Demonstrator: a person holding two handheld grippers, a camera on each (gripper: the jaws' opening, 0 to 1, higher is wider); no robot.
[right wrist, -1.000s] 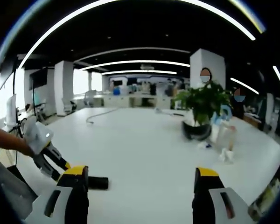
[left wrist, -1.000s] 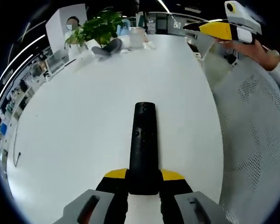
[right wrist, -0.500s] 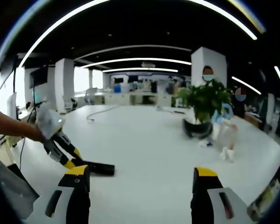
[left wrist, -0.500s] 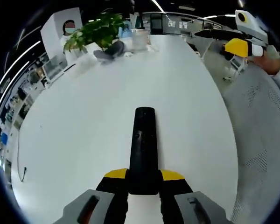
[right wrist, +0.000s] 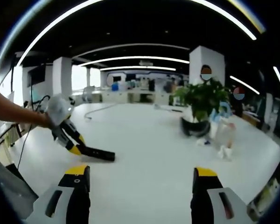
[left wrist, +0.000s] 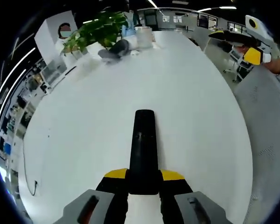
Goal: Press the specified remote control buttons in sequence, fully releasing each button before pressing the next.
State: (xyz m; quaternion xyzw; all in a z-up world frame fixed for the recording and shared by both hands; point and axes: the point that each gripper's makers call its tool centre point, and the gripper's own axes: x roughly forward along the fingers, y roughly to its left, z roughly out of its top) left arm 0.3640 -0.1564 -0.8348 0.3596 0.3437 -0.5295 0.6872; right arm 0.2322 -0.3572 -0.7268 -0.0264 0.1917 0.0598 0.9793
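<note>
Clamping the near end of a long, slim black remote control (left wrist: 143, 148) between yellow-tipped jaws, left gripper (left wrist: 143, 176) closed on it, the remote reaching straight ahead above a broad white surface (left wrist: 84, 135); whether the remote rests on that surface or hangs just over it cannot be told. Smooth, matte and bare across its middle, with plenty of open room on every side of the remote, and a rounded far edge curving off toward the right. Seen from the right gripper view as a flat dark bar (right wrist: 97, 153) held at a slant from the left gripper (right wrist: 77, 149), a person's hand (right wrist: 52, 117) behind it. Standing wide apart and holding nothing, right gripper (right wrist: 142, 179), grey bodies with yellow caps rising over bare white surface; also showing at the upper right of the left gripper view (left wrist: 252, 46), well apart from the remote. Leafy green potted plant (right wrist: 200, 105) in a dark round pot near the far right part of the surface, the same plant (left wrist: 95, 32) at the far end in the left gripper view. Just beside it, a pale translucent container (right wrist: 224, 133) and some small white crumpled bits (right wrist: 224, 151). Thin dark cable (left wrist: 30, 177) trailing near the left edge. Grey perforated mesh (left wrist: 270, 154) beyond the right edge.
</note>
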